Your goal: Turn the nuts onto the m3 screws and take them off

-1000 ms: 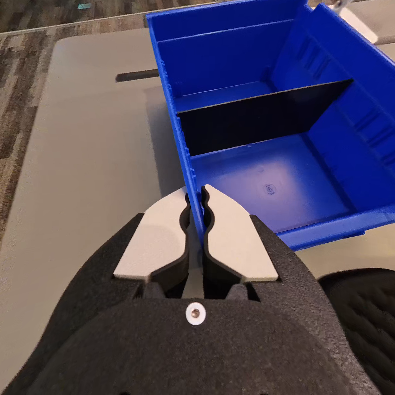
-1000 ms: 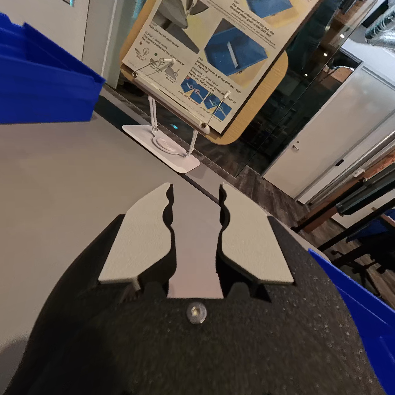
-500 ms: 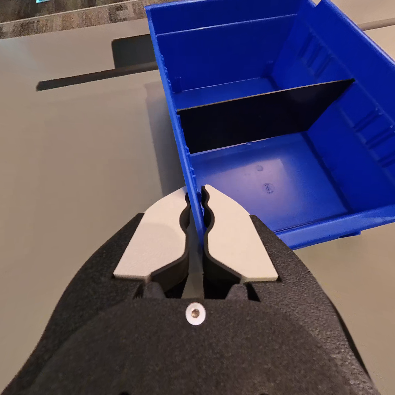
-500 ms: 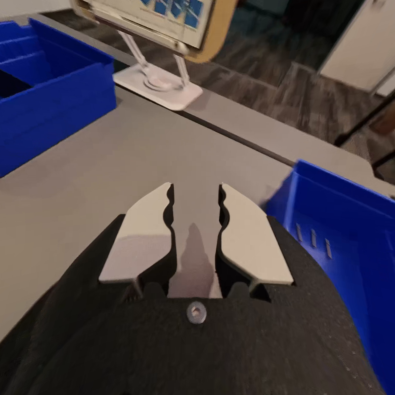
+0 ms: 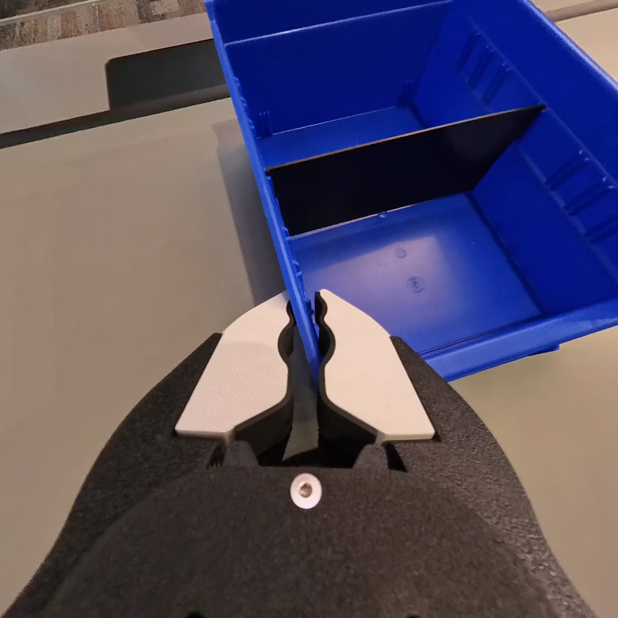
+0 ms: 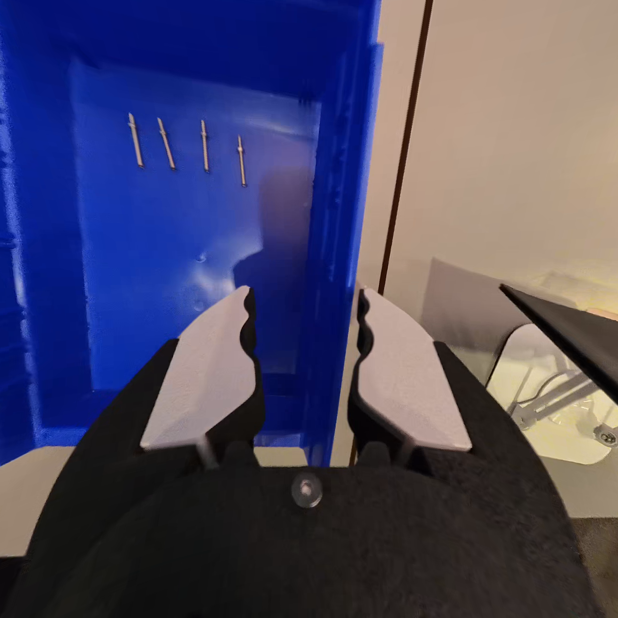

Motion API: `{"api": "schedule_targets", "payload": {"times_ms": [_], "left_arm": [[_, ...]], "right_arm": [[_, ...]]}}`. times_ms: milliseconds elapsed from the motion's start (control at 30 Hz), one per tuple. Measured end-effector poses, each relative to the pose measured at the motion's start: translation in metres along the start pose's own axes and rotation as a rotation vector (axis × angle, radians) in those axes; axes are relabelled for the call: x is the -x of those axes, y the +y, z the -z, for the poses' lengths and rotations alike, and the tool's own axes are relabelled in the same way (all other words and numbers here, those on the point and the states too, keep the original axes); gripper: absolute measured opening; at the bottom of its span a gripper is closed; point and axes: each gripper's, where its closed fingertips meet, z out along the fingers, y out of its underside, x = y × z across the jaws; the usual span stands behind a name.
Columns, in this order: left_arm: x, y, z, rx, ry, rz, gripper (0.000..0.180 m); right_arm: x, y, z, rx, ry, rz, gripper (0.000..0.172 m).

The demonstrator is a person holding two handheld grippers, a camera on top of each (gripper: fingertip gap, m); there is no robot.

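Left gripper (image 5: 302,334): jaws nearly closed, clamped on the thin side wall of a blue plastic divided bin (image 5: 451,301) near its front corner. One fingertip (image 5: 264,321) lies outside the wall, the other (image 5: 344,321) inside; both pads press on it. The bin sits on a grey table (image 5: 117,267). A black divider panel (image 5: 384,174) stands upright across it, splitting it into compartments; those in view hold nothing visible.

Handling judgement: moulded plastic, stiff but thin-walled, likely light. The smooth wall may slip or flex under a one-sided pinch, so the rim close to a corner, where it is stiffest, looks the better hold.

Right gripper (image 6: 304,334): jaws wide apart, straddling the right side wall of a second blue bin (image 6: 331,200). One fingertip (image 6: 217,334) sits over the inside, the other (image 6: 384,334) outside; a clear gap shows on the inner side, so nothing is gripped. View slightly blurred.

Four thin metal screws (image 6: 187,147) lie in a row on this bin's floor, well ahead of the fingertips. Judgement: small, hard, apt to roll.

Farther right: a white stand (image 6: 551,418) under a dark board edge (image 6: 568,317).
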Motion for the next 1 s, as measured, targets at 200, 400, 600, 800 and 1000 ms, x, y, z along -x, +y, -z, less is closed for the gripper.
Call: {"api": "schedule_targets", "payload": {"times_ms": [200,400,600,800,1000], "left_arm": [[-0.024,-0.008,-0.002,-0.04,0.077,0.083,0.022],[-0.008,-0.02,0.016,-0.168,0.058,0.142,0.046],[0.001,-0.015,0.037,-0.194,0.062,0.168,0.041],[0.014,-0.017,0.062,-0.238,0.012,0.151,0.035],[0.027,-0.019,0.084,-0.276,-0.015,0.158,0.033]], "right_arm": [[-0.01,0.0,-0.037,0.12,0.004,0.012,0.06],[-0.014,0.002,-0.067,0.146,-0.052,-0.043,0.05],[-0.011,0.003,-0.077,0.215,-0.108,-0.099,0.026],[-0.005,0.004,-0.076,0.24,-0.206,-0.183,0.005],[-0.002,0.008,-0.074,0.263,-0.23,-0.193,0.004]]}}
